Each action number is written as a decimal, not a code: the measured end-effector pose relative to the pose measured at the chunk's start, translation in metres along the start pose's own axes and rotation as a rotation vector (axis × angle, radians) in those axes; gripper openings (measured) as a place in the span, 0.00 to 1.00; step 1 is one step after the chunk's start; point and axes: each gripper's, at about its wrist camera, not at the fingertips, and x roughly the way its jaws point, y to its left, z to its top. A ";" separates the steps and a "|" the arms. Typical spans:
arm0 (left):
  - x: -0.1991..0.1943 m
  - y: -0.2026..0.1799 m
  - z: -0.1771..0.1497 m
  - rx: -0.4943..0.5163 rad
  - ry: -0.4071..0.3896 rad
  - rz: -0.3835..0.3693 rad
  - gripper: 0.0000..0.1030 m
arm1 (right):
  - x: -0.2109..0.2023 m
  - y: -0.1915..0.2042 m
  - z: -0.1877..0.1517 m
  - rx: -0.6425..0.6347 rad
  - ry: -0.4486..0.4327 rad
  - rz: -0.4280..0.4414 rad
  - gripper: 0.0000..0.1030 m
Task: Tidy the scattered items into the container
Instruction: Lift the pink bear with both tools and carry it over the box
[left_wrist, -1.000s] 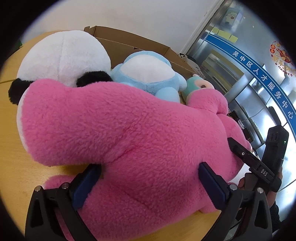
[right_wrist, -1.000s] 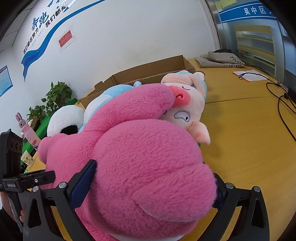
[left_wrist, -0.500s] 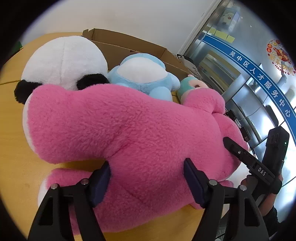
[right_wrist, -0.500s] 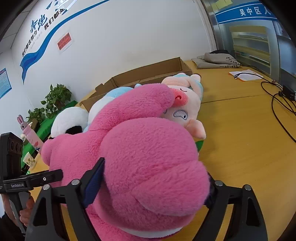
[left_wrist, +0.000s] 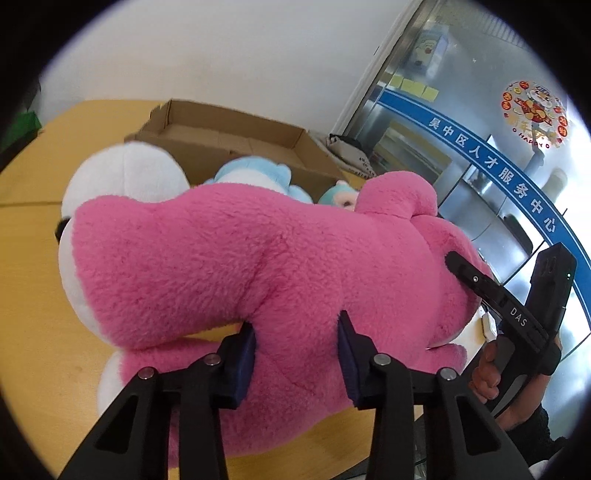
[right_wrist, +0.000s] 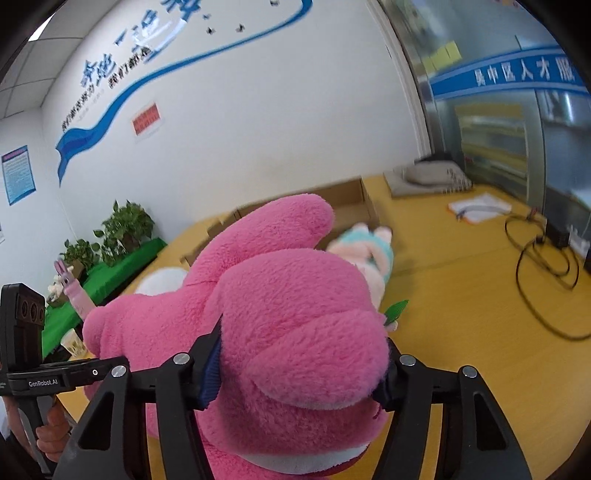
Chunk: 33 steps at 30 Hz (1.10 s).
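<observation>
Hand-held grippers, your left (left_wrist: 295, 354) and right (right_wrist: 301, 365), have just closed onto the fluffy pink plush bear (left_wrist: 258, 266) at frame centre.

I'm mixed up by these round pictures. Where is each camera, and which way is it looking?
Left wrist view: on the left gripper, looking along its fingers at the big pink plush bear and open brown cardboard box; a hand holding the right gripper shows.
Right wrist view: on the right gripper, squeezing the bear's head, facing the white wall; a hand holding the left gripper shows.
Both share the bear, box and yellow wooden table.
</observation>
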 end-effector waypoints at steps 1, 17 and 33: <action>-0.008 -0.005 0.010 0.015 -0.024 -0.002 0.38 | -0.005 0.003 0.009 -0.007 -0.026 0.005 0.65; -0.063 -0.072 0.173 0.163 -0.234 0.027 0.38 | -0.021 0.024 0.184 -0.098 -0.233 0.041 0.65; 0.020 -0.031 0.294 0.129 -0.214 0.034 0.38 | 0.118 0.005 0.286 -0.044 -0.168 0.032 0.65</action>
